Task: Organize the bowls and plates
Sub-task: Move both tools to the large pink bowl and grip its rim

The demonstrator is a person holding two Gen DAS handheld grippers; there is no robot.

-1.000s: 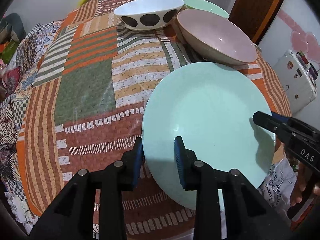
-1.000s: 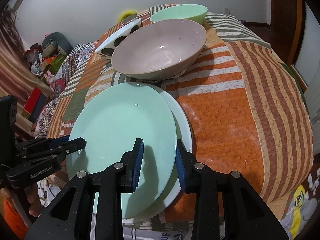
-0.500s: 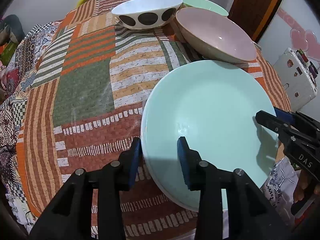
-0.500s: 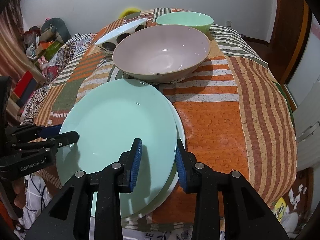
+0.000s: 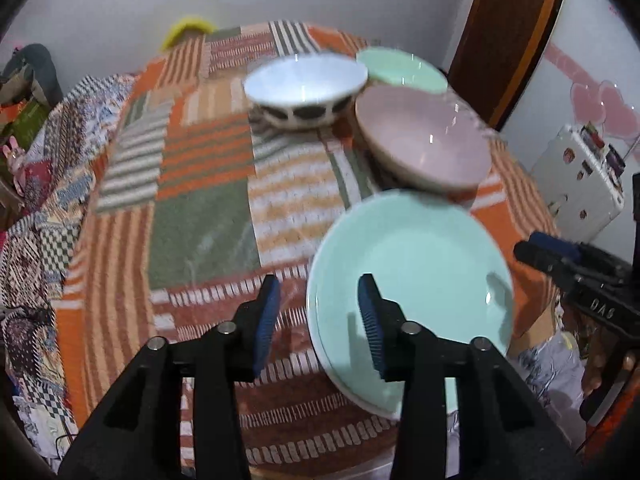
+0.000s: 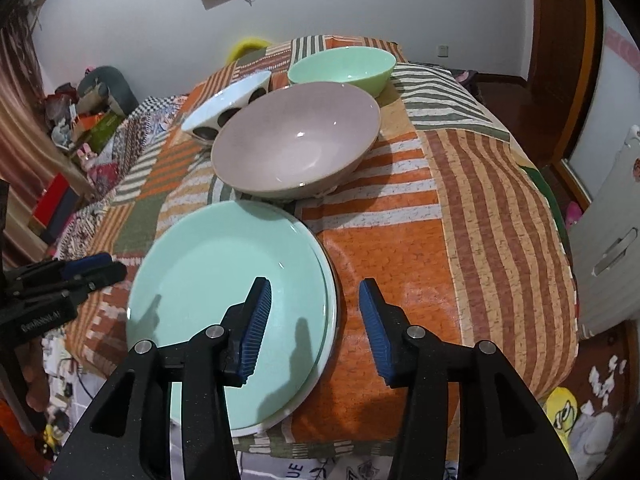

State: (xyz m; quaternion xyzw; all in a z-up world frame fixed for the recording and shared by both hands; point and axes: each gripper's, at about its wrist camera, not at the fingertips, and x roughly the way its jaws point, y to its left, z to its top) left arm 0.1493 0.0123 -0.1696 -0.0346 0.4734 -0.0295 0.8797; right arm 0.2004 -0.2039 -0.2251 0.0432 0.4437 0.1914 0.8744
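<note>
At the near edge of the patchwork-cloth table [image 6: 460, 220], lower middle of both views, a glossy mint-green round plate [image 6: 224, 280] lies flat on a white plate [image 6: 329, 332] of which only a thin rim shows; the two are stacked and overhang the table edge slightly.

Left tongs [image 5: 318, 320]: jaws opening, blue pads astride the green plate's left rim, not pressing, nothing held. Right tongs [image 6: 314, 324]: jaws opening too, pads astride the stack's right rim, clear of it, nothing gripped. In the left view the right tongs show at the right edge, just off the plate; in the right view the left tongs show at the left edge, also just off it.

Handling, as a judgement: the plates look like glazed ceramic or glass, so stiff, slick and breakable, moderately heavy as a pair. The thin rim is the only purchase; take opposite rims, one pad above and one below, and keep it level, as a one-sided pinch would likely let it tilt and slide.

Upper middle of both frames: a wide pinkish-grey glazed bowl [image 6: 298, 146] sits just behind the plates, nearly touching. A white bowl with dark oval spots [image 5: 306, 92] and a mint-green bowl [image 6: 344, 66] stand further back. The left view is blurred.
</note>
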